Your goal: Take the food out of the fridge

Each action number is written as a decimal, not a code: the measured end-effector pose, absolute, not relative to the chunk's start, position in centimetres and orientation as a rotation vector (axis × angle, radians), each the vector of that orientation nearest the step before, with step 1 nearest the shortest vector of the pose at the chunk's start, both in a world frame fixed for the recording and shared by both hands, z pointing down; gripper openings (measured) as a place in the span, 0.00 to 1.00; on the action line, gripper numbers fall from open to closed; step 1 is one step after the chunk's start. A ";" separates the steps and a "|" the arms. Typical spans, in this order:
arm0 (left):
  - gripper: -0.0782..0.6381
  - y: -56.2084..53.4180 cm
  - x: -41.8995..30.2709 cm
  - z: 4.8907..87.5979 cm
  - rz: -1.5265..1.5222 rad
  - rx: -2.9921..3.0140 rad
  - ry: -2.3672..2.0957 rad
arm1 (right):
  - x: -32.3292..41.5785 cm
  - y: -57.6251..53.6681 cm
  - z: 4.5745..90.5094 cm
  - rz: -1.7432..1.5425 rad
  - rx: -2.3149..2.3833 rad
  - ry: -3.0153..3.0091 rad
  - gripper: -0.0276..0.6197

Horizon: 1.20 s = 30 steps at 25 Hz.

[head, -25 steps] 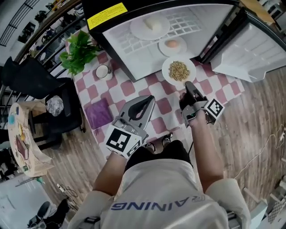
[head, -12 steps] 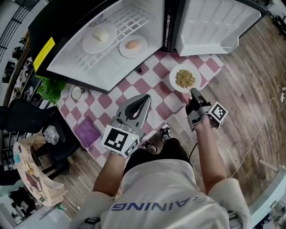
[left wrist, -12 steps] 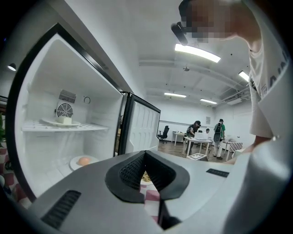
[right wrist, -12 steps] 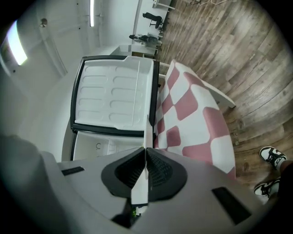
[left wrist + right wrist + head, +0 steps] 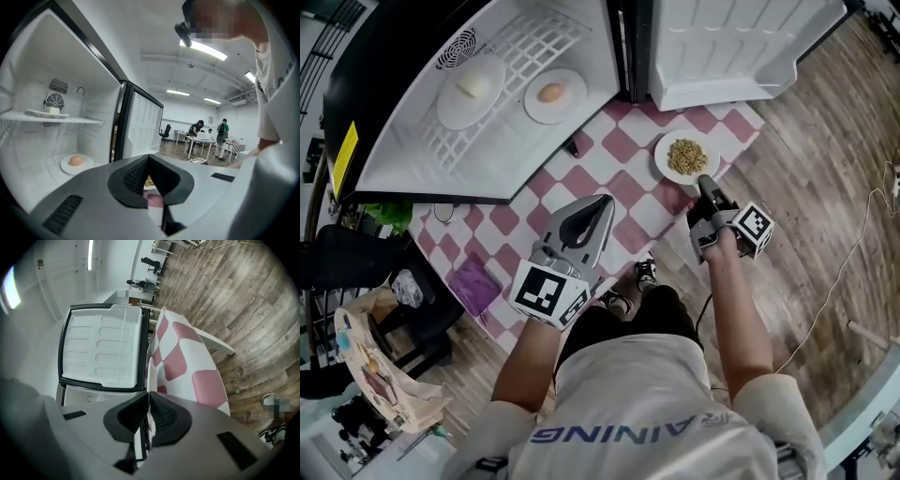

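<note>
The fridge (image 5: 412, 141) lies open before me with two white plates inside: one with pale food (image 5: 471, 86) on the wire shelf, one with an egg-like orange item (image 5: 551, 93). The left gripper view shows both, the shelf plate (image 5: 49, 112) above the egg plate (image 5: 76, 161). A third plate, with grains (image 5: 686, 157), is over the pink checked tablecloth (image 5: 619, 183) near its right end. My right gripper (image 5: 705, 183) is shut on its near rim, seen edge-on between the jaws (image 5: 149, 376). My left gripper (image 5: 598, 208) hangs over the cloth, shut and empty.
The white fridge door (image 5: 722, 47) stands open at the top right. A small dark object (image 5: 572, 147) lies by the fridge's front edge. A purple cloth (image 5: 475, 284), a cup (image 5: 441, 211) and a plant (image 5: 389, 214) sit at the left. People (image 5: 197, 131) stand at far tables.
The right gripper has carried the grain plate away from the fridge's front edge toward the tablecloth's right end. The left gripper has drifted along over the cloth, still shut.
</note>
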<state>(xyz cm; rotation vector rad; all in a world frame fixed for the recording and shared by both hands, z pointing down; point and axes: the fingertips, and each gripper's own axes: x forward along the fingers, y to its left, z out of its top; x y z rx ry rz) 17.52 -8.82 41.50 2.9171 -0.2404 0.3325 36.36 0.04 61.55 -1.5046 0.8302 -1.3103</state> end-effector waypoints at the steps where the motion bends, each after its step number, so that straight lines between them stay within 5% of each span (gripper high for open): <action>1: 0.12 -8.8 17.7 41.6 0.337 2.917 -0.242 | 36.6 0.0 61.8 -1.311 -1.503 0.830 0.09; 11: 0.12 -9.4 18.8 42.9 0.376 2.898 -0.243 | 36.9 0.3 63.3 -1.354 -1.568 0.838 0.09; 17: 0.12 -9.2 19.1 43.4 0.396 2.892 -0.224 | 37.2 -0.6 62.5 -1.370 -1.690 1.026 0.36; 30: 0.12 -8.7 18.2 43.2 0.420 2.905 -0.220 | 34.5 -0.5 64.4 -1.534 -2.159 1.656 0.45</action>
